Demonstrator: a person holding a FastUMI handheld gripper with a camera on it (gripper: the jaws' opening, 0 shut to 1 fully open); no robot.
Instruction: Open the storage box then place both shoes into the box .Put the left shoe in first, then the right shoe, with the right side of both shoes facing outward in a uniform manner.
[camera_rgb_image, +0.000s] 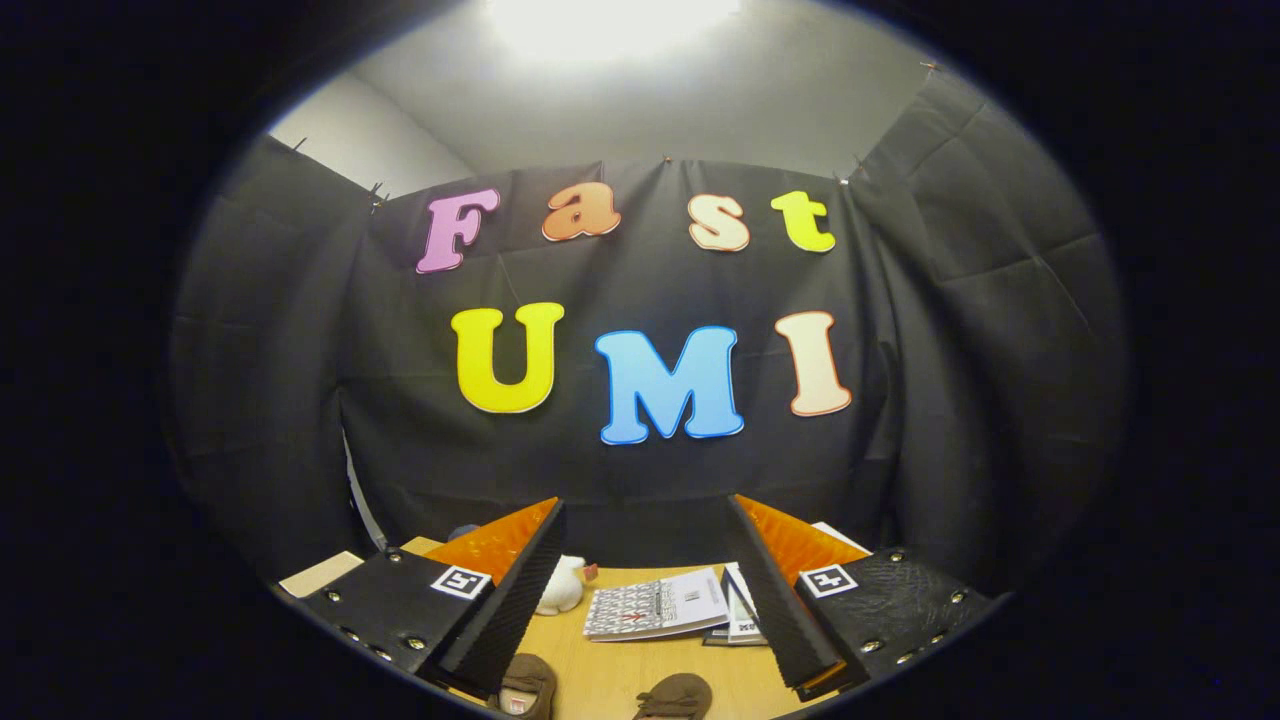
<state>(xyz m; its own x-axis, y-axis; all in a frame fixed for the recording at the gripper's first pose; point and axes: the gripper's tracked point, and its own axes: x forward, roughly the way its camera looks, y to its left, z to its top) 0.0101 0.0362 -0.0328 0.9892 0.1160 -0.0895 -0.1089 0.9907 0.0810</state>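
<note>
- Brown and soft-looking, the two shoes lay on the wooden surface (600, 680) low between the fingers: one shoe (527, 685) close by the left finger, the other shoe (675, 695) nearer the middle of the gap.
- The gripper (648, 590) was spread wide, released, with nothing between its fingers; it was tilted up towards the booth wall, well above the shoes.
- The storage box could not be picked out. A pale flat edge (320, 573) beyond the left finger might have belonged to it, but that was unclear.
- Beyond the fingers sat a stack of booklets (655, 606) and a small white toy (560, 585), both near the route down to the shoes.
- Risks as I judged them: the shoes showed only partly, so left and right could easily be confused and the order or facing spoiled.
- Reaching for a shoe before the box was open would break the sequence.
- A blind descent from this tilt could nudge the booklets or toy, or pinch only a soft rim that slips.
</note>
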